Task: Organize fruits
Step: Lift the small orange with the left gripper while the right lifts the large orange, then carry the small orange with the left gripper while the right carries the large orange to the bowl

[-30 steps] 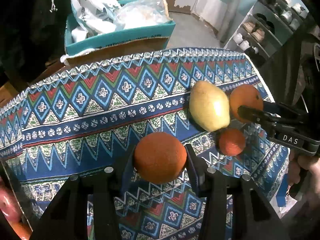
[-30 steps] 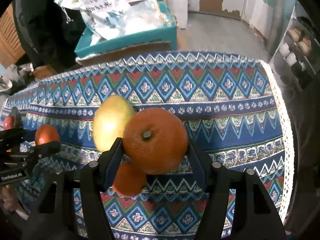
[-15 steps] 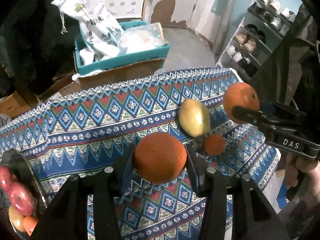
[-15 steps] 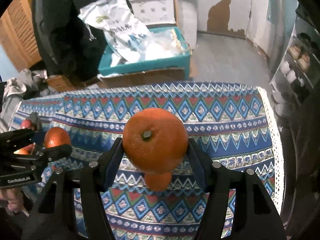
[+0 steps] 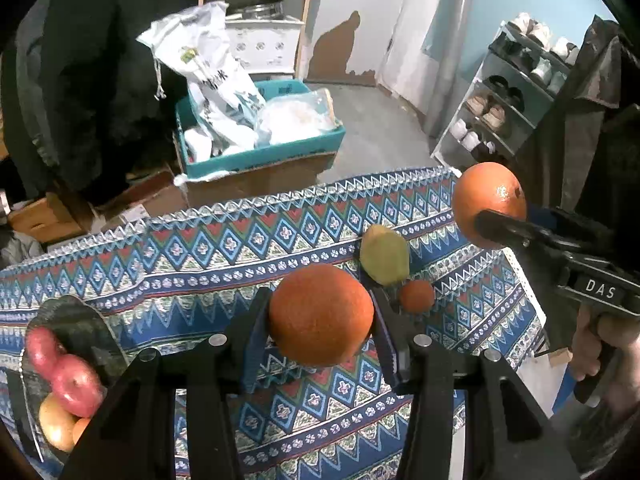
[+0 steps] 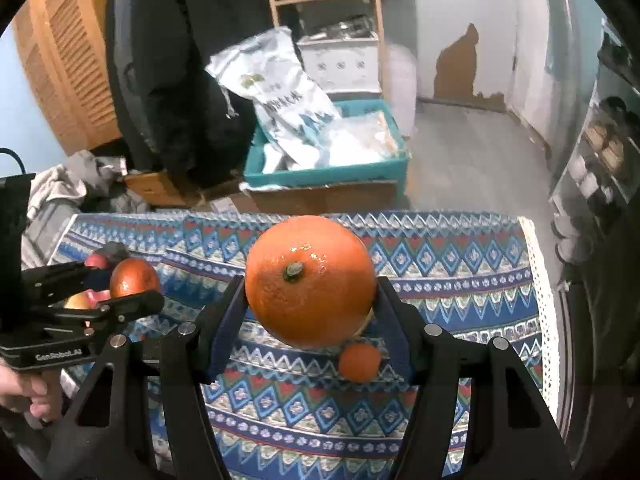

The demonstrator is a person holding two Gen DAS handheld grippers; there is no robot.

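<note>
My left gripper point(image 5: 320, 316) is shut on a dull orange point(image 5: 320, 314), held above the patterned cloth point(image 5: 200, 264). My right gripper point(image 6: 310, 312) is shut on a larger glossy orange point(image 6: 310, 280) with its stem facing the camera. In the left wrist view that orange point(image 5: 490, 200) hangs at the right in the other gripper. A yellow-green pear point(image 5: 384, 256) and a small tangerine point(image 5: 417, 296) lie on the cloth below. In the right wrist view the tangerine point(image 6: 359, 362) shows under the held orange; the pear is almost hidden. A dark bowl point(image 5: 72, 320) at the left holds red apples point(image 5: 68, 376).
Beyond the table's far edge stand a teal box point(image 5: 260, 156) with white bags, cardboard boxes and a wooden shelf. A shoe rack point(image 5: 512, 96) is at the right. A hand point(image 5: 600, 344) grips the right tool's handle. The cloth's lace edge point(image 6: 540, 300) marks the table's right side.
Both grippers rose with their oranges, so the table looks farther and smaller. The bowl of apples came into the left wrist view. The pear slid behind the held orange in the right wrist view.
</note>
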